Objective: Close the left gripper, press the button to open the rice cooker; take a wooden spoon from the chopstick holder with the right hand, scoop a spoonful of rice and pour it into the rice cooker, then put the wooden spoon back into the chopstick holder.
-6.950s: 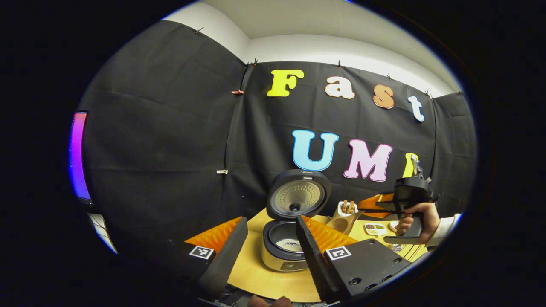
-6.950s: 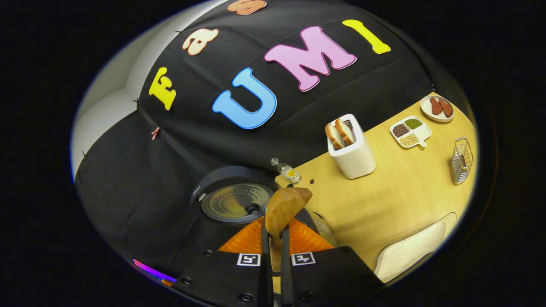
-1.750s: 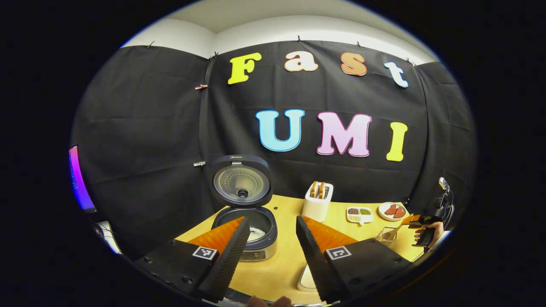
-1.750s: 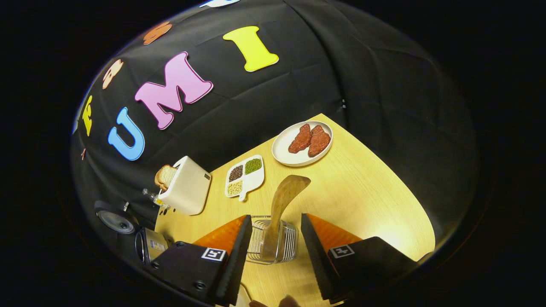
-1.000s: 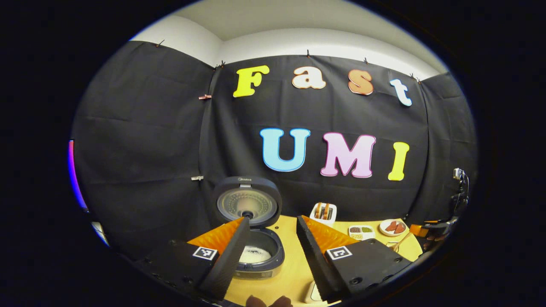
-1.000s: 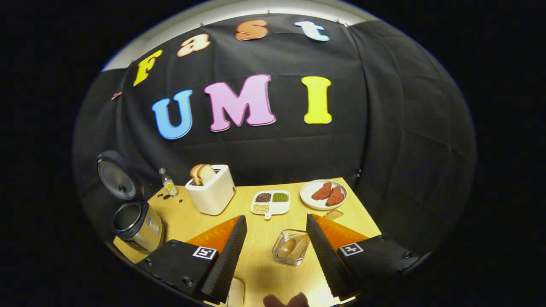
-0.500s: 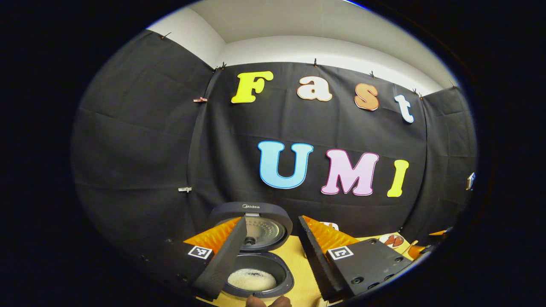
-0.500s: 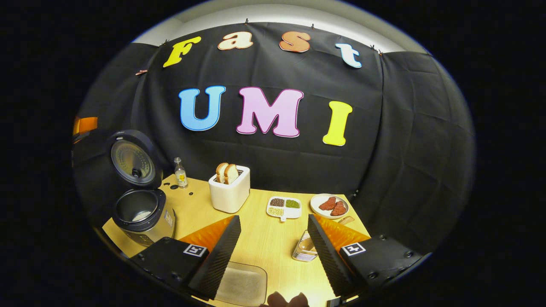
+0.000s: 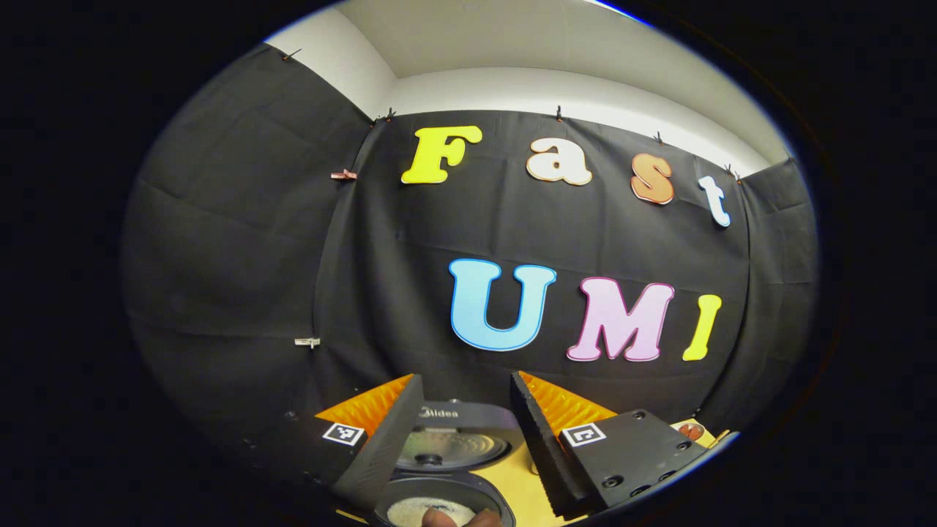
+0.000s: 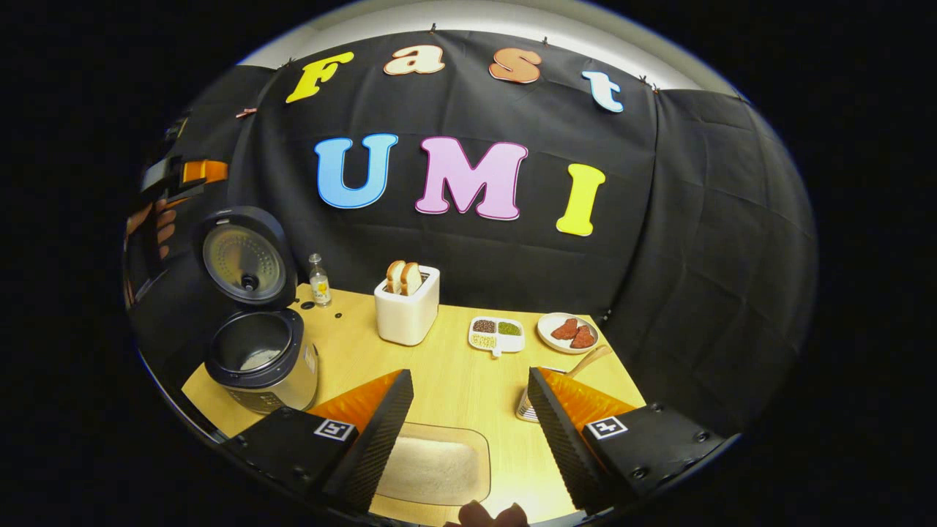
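The rice cooker (image 10: 260,359) stands open at the table's left end, lid (image 10: 245,256) upright, white rice in the pot (image 9: 432,509). The wooden spoon (image 10: 589,360) leans in the wire chopstick holder (image 10: 525,410), which is partly hidden behind my right gripper's right finger. My right gripper (image 10: 468,375) is open and empty, held back over the near side of the table. My left gripper (image 9: 465,380) is open and empty, raised above the cooker, its lid (image 9: 446,443) showing between the fingers. In the right gripper view it hangs at upper left (image 10: 183,176) in a hand (image 10: 157,227).
A glass tray of rice (image 10: 432,465) lies at the wooden table's (image 10: 454,366) near edge. A toaster with bread (image 10: 408,307), a small bottle (image 10: 318,282), a divided dish of grains (image 10: 498,333) and a plate of meat (image 10: 567,333) line the back.
The right gripper, earlier shut on the spoon at the cooker, left it in the holder, opened and drew back. The left gripper rose, so the cooker slid down its view.
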Demonstrator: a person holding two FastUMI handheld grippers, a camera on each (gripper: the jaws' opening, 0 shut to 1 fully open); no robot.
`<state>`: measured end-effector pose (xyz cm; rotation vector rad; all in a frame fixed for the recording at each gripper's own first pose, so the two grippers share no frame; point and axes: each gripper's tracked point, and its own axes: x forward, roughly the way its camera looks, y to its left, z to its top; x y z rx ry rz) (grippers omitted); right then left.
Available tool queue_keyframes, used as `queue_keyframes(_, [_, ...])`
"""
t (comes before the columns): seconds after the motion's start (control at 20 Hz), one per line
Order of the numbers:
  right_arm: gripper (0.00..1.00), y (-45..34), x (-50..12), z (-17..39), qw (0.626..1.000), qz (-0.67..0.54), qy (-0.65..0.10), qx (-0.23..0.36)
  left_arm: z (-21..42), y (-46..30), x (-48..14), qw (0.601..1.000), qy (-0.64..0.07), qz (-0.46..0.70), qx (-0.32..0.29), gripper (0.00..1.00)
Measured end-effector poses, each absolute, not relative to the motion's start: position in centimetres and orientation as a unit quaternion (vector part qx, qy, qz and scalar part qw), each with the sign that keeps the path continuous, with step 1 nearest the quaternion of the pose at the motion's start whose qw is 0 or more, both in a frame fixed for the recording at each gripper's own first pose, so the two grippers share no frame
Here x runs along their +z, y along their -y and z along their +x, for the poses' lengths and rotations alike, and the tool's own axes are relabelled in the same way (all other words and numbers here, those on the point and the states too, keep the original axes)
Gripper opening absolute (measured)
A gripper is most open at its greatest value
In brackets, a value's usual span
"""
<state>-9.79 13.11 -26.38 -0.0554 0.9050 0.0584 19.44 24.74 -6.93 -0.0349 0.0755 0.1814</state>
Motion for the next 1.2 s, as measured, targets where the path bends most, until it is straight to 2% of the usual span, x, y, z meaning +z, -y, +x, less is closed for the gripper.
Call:
queue_keyframes(0.1, [0.98,-14.1,-26.5,-10.4,0.895,-0.028,-0.444,0.037,21.5,-25.5,-7.1,0.995,-0.036,-0.010,0.096,0.83])
queue_keyframes(0.35, [0.98,-15.8,-26.5,-11.4,0.889,-0.027,-0.453,0.057,25.5,-27.5,-9.6,0.988,-0.083,0.002,0.127,0.83])
queue_keyframes(0.55, [0.98,-15.7,-26.8,-12.0,0.885,-0.019,-0.461,0.056,26.5,-27.9,-13.1,0.980,-0.150,0.016,0.127,0.83])
queue_keyframes(0.6, [0.98,-15.8,-26.8,-12.2,0.884,-0.015,-0.464,0.055,26.2,-27.8,-14.5,0.977,-0.173,0.008,0.128,0.83])
queue_keyframes(0.7, [0.98,-15.8,-27.0,-12.4,0.882,-0.012,-0.468,0.056,26.1,-27.6,-14.6,0.976,-0.174,0.017,0.129,0.87])
queue_keyframes(0.9, [0.98,-16.0,-27.4,-13.2,0.878,-0.005,-0.474,0.060,23.8,-26.7,-15.2,0.974,-0.180,0.043,0.130,0.87])
queue_keyframes(1.2, [0.98,-16.2,-28.0,-13.2,0.876,0.004,-0.479,0.064,17.0,-24.2,-17.7,0.973,-0.182,0.041,0.134,0.87])
